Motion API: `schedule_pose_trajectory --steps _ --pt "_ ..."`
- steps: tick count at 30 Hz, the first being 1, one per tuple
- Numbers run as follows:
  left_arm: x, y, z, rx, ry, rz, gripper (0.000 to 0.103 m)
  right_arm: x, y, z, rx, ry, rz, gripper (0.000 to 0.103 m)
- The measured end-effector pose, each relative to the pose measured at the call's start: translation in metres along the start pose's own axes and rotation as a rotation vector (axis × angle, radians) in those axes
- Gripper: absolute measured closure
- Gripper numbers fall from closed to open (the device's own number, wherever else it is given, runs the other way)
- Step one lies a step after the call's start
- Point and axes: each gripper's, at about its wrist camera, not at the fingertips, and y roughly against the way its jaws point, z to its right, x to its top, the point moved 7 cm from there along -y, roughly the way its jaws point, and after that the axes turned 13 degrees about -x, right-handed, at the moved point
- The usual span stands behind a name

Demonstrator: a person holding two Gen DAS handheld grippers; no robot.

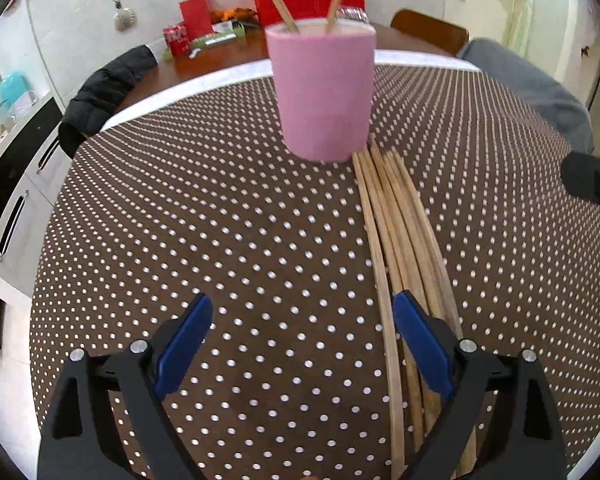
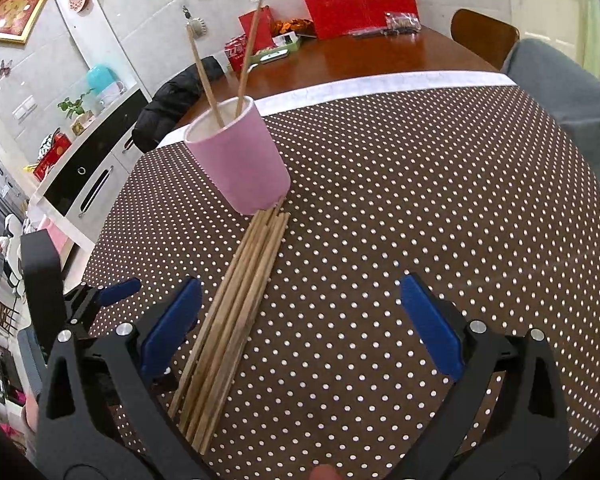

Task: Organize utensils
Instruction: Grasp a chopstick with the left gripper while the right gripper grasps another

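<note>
Chopstick bundle (image 2: 236, 300) flat on bench (image 2: 420, 220), long axis running from pink cup (image 2: 240, 160) base toward grippers; far tips touch cup. Two sticks already upright in cup.

Left gripper (image 1: 302, 340) spread, empty; bundle under its right finger. Right gripper (image 2: 300, 320) spread, empty; bundle just inside its left finger.

Judgement: both near; left sits closer over bundle. Open bench both sides of cup, edges well clear.

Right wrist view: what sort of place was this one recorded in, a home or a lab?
Most likely a home dining room. A wooden dining table with a chair stands behind the polka-dot tablecloth, a sideboard holds a potted plant, and red decorations and framed pictures hang on the tiled wall.
</note>
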Motion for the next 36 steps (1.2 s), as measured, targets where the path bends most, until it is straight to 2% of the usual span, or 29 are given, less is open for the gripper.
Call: schedule_pose_trajectory --steps 4,17,19,20,21,22,23,24,30,32,35,36 --pt "-0.001 -0.011 0.001 0.026 -0.003 -0.024 0.013 -0.008 -0.004 0.004 -0.008 0.003 -0.020 0.006" --pt "0.028 -0.040 -0.002 0.002 -0.001 -0.073 0.013 -0.021 -0.017 -0.002 -0.056 0.065 -0.079 0.006" --pt "0.028 -0.041 0.001 -0.050 0.014 -0.075 0.023 -0.022 -0.017 -0.002 -0.064 0.070 -0.083 0.006" --pt "0.029 -0.041 0.000 -0.074 0.020 -0.073 0.032 -0.023 -0.018 -0.003 -0.067 0.075 -0.088 0.006" --pt "0.030 -0.039 0.004 -0.084 0.002 -0.072 0.050 -0.024 -0.019 -0.005 -0.069 0.079 -0.093 0.006" --pt "0.030 -0.038 0.006 -0.093 -0.010 -0.071 0.063 -0.026 -0.020 -0.008 -0.070 0.089 -0.102 0.006" --pt "0.031 -0.037 0.008 -0.097 -0.017 -0.076 0.091 -0.028 -0.022 -0.011 -0.068 0.099 -0.110 0.006" --pt "0.031 -0.037 0.008 -0.104 -0.016 -0.079 0.096 -0.031 -0.024 -0.016 -0.059 0.110 -0.122 0.006" --pt "0.026 -0.032 -0.001 -0.133 0.033 -0.052 0.097 -0.039 -0.039 -0.038 -0.022 0.128 -0.188 0.036" --pt "0.021 -0.028 -0.005 -0.136 0.055 -0.044 0.097 -0.039 -0.047 -0.045 0.000 0.116 -0.216 0.052" --pt "0.014 -0.025 -0.013 -0.138 0.081 -0.036 0.097 -0.038 -0.055 -0.055 0.033 0.106 -0.238 0.066" --pt "0.013 -0.024 -0.013 -0.137 0.088 -0.035 0.097 -0.036 -0.057 -0.058 0.031 0.111 -0.233 0.067"
